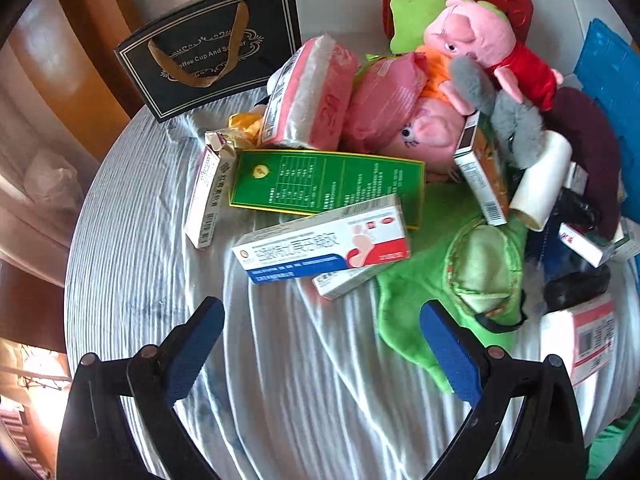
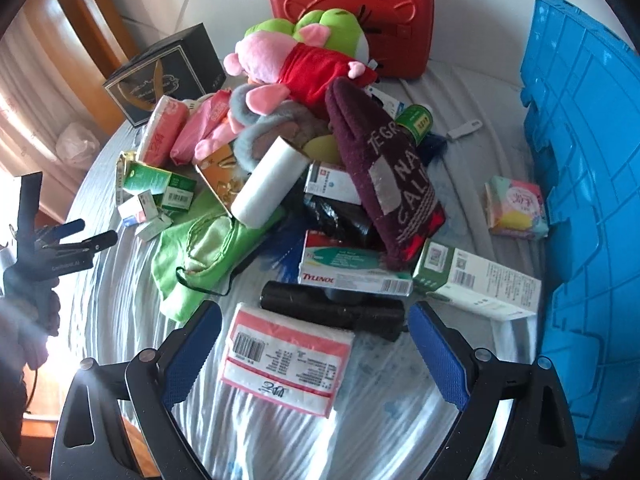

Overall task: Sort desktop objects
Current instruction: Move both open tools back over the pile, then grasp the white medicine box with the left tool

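Observation:
A heap of mixed objects lies on a striped cloth. My left gripper is open and empty above bare cloth, just short of a white, blue and red medicine box and a green cloth. Behind them are a green box, a pink tissue pack and a pink pig plush. My right gripper is open, and a pink-edged tissue pack lies flat between its fingers, untouched. A black bag roll and a Tylenol box lie just beyond.
A blue crate stands along the right edge. A red case and a black gift bag stand at the back. A maroon beanie and a white roll top the heap. The left gripper shows at the left.

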`<state>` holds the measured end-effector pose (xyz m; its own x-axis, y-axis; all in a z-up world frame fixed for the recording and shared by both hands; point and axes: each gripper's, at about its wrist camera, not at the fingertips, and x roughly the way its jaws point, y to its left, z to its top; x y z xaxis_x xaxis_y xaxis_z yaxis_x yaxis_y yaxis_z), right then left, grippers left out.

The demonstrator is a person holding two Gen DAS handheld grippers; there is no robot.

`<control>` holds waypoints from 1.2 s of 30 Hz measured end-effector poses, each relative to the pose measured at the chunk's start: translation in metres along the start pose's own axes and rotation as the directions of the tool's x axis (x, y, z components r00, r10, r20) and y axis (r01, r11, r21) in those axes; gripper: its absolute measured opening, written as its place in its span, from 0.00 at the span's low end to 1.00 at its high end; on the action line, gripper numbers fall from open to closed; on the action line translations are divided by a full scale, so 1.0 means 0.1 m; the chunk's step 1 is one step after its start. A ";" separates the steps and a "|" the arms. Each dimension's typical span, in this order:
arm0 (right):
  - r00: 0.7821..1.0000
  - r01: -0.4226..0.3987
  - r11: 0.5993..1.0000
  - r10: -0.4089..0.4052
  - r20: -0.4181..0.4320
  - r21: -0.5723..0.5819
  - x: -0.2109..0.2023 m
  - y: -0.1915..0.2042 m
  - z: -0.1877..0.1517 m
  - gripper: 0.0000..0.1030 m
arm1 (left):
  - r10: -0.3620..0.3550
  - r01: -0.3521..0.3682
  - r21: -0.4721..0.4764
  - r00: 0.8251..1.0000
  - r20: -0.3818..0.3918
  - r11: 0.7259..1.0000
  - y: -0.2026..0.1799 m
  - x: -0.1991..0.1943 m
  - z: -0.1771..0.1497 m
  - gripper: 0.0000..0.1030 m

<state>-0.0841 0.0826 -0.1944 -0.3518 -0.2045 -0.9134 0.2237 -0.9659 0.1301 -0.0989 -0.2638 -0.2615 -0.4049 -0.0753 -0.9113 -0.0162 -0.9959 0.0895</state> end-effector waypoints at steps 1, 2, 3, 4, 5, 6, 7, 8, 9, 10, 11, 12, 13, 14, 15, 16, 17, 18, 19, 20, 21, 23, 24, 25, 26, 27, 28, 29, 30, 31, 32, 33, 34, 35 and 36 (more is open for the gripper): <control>1.000 0.002 1.000 -0.002 -0.008 0.005 0.04 0.02 -0.01 0.93 | 0.006 -0.006 0.019 1.000 -0.005 1.000 0.04 0.07 0.00 0.97; 1.000 0.005 1.000 -0.005 -0.015 0.009 0.07 0.04 -0.02 0.93 | 0.007 -0.006 0.034 1.000 -0.013 0.999 0.08 0.14 0.00 0.97; 1.000 0.008 1.000 -0.008 -0.020 0.012 0.10 0.06 -0.02 0.93 | -0.005 0.006 0.044 1.000 -0.022 0.999 0.12 0.22 0.00 0.97; 1.000 0.013 1.000 -0.012 -0.026 0.014 0.14 0.07 -0.03 0.93 | -0.021 0.023 0.055 0.999 -0.032 0.998 0.13 0.28 0.00 0.96; 0.999 0.016 1.000 -0.016 -0.032 0.015 0.17 0.09 -0.04 0.93 | -0.029 0.031 0.070 0.999 -0.035 0.997 0.12 0.33 0.00 0.94; 0.999 0.020 1.000 -0.019 -0.038 0.017 0.20 0.10 -0.04 0.93 | -0.031 0.034 0.089 0.999 -0.031 0.995 0.10 0.37 0.00 0.93; 0.999 0.024 0.999 -0.023 -0.046 0.021 0.24 0.10 -0.04 0.93 | -0.035 0.038 0.101 0.999 -0.023 0.994 0.07 0.38 0.01 0.93; 0.998 0.026 0.999 -0.025 -0.052 0.027 0.26 0.10 -0.05 0.93 | -0.041 0.042 0.104 0.999 -0.011 0.994 0.05 0.39 0.03 0.93; 0.998 0.028 0.999 -0.026 -0.057 0.032 0.28 0.10 -0.05 0.93 | -0.046 0.045 0.102 0.999 0.003 0.994 0.03 0.40 0.04 0.93; 0.998 0.032 0.999 -0.030 -0.060 0.036 0.29 0.10 -0.06 0.93 | -0.046 0.044 0.098 0.999 0.014 0.994 0.01 0.41 0.06 0.92; 0.997 0.037 0.999 -0.035 -0.064 0.038 0.31 0.10 -0.06 0.93 | -0.046 0.044 0.096 0.999 0.019 0.994 -0.01 0.43 0.08 0.91; 0.997 0.043 0.998 -0.040 -0.067 0.039 0.32 0.10 -0.07 0.93 | -0.047 0.045 0.097 0.999 0.017 0.994 -0.04 0.47 0.10 0.89; 0.996 0.048 0.998 -0.045 -0.071 0.040 0.34 0.10 -0.07 0.93 | -0.044 0.042 0.103 0.999 0.015 0.994 -0.06 0.51 0.11 0.85; 0.996 0.054 0.998 -0.051 -0.074 0.041 0.35 0.09 -0.08 0.93 | -0.037 0.035 0.113 0.999 0.016 0.993 -0.09 0.54 0.12 0.82; 0.995 0.060 0.997 -0.057 -0.078 0.044 0.37 0.08 -0.09 0.93 | -0.031 0.029 0.122 0.999 0.020 0.992 -0.11 0.56 0.14 0.81; 0.995 0.066 0.997 -0.062 -0.083 0.047 0.39 0.07 -0.09 0.93 | -0.027 0.023 0.128 0.999 0.027 0.992 -0.12 0.58 0.16 0.81; 0.994 0.070 0.996 -0.066 -0.089 0.049 0.42 0.06 -0.10 0.93 | -0.023 0.019 0.133 0.999 0.034 0.991 -0.12 0.59 0.17 0.81; 0.993 0.074 0.996 -0.069 -0.094 0.051 0.44 0.05 -0.11 0.93 | -0.020 0.015 0.141 0.999 0.039 0.990 -0.12 0.60 0.18 0.81; 0.993 0.076 0.996 -0.070 -0.099 0.053 0.45 0.04 -0.11 0.93 | -0.020 0.013 0.147 0.999 0.044 0.989 -0.12 0.61 0.19 0.76; 0.992 0.077 0.996 -0.071 -0.102 0.054 0.47 0.04 -0.12 0.93 | -0.025 0.018 0.152 0.999 0.049 0.988 -0.12 0.61 0.21 0.64; 0.992 0.078 0.995 -0.072 -0.104 0.056 0.48 0.04 -0.12 0.93 | -0.028 0.019 0.159 0.998 0.050 0.987 -0.12 0.61 0.22 0.63; 0.992 0.077 0.995 -0.070 -0.107 0.057 0.50 0.06 -0.12 0.93 | -0.024 0.013 0.169 0.998 0.063 0.986 -0.10 0.58 0.24 0.51; 0.991 0.076 0.996 -0.069 -0.111 0.055 0.51 0.07 -0.12 0.93 | -0.033 0.022 0.164 0.997 0.068 0.986 -0.08 0.56 0.25 0.48; 0.991 0.075 0.996 -0.068 -0.113 0.054 0.52 0.08 -0.12 0.93 | -0.043 0.032 0.156 0.997 0.071 0.987 -0.05 0.54 0.27 0.43; 0.991 0.074 0.996 -0.067 -0.116 0.052 0.53 0.09 -0.12 0.93 | -0.051 0.040 0.149 0.996 0.071 0.988 -0.02 0.52 0.28 0.39; 0.991 0.073 0.996 -0.067 -0.118 0.051 0.55 0.10 -0.11 0.93 | -0.055 0.044 0.143 0.996 0.073 0.989 0.00 0.50 0.28 0.37; 0.991 0.074 0.996 -0.067 -0.120 0.049 0.56 0.10 -0.11 0.93 | -0.057 0.047 0.134 0.995 0.076 0.990 0.03 0.49 0.28 0.32; 0.990 0.074 0.996 -0.068 -0.121 0.049 0.57 0.11 -0.10 0.93 | -0.061 0.051 0.122 0.995 0.077 0.991 0.07 0.47 0.28 0.30; 0.990 0.075 0.996 -0.069 -0.121 0.049 0.58 0.10 -0.09 0.93 | -0.064 0.056 0.106 0.995 0.079 0.993 0.10 0.46 0.28 0.28; 0.990 0.077 0.996 -0.070 -0.120 0.049 0.58 0.10 -0.08 0.93 | -0.068 0.060 0.089 0.994 0.084 0.994 0.14 0.45 0.27 0.25; 0.991 0.078 0.996 -0.072 -0.116 0.047 0.59 0.09 -0.07 0.93 | -0.071 0.065 0.072 0.994 0.085 0.995 0.18 0.43 0.27 0.23; 0.991 0.080 0.996 -0.075 -0.113 0.044 0.60 0.08 -0.07 0.93 | -0.074 0.070 0.057 0.994 0.084 0.996 0.21 0.42 0.27 0.22; 0.991 0.084 0.996 -0.079 -0.111 0.042 0.61 0.08 -0.06 0.93 | -0.080 0.077 0.046 0.993 0.081 0.996 0.24 0.42 0.27 0.22; 0.990 0.087 0.995 -0.082 -0.112 0.039 0.64 0.07 -0.05 0.93 | -0.083 0.080 0.041 0.993 0.079 0.996 0.26 0.41 0.24 0.22; 0.990 0.092 0.995 -0.088 -0.114 0.034 0.67 0.06 -0.04 0.93 | -0.082 0.079 0.040 0.994 0.079 0.996 0.26 0.39 0.18 0.22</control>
<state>-0.1029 0.0636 -0.2562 -0.2640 -0.0995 -0.9594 0.1595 -0.9855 0.0583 -0.1316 -0.2921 -0.2875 -0.4728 0.0106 -0.8811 -0.0849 -0.9958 0.0337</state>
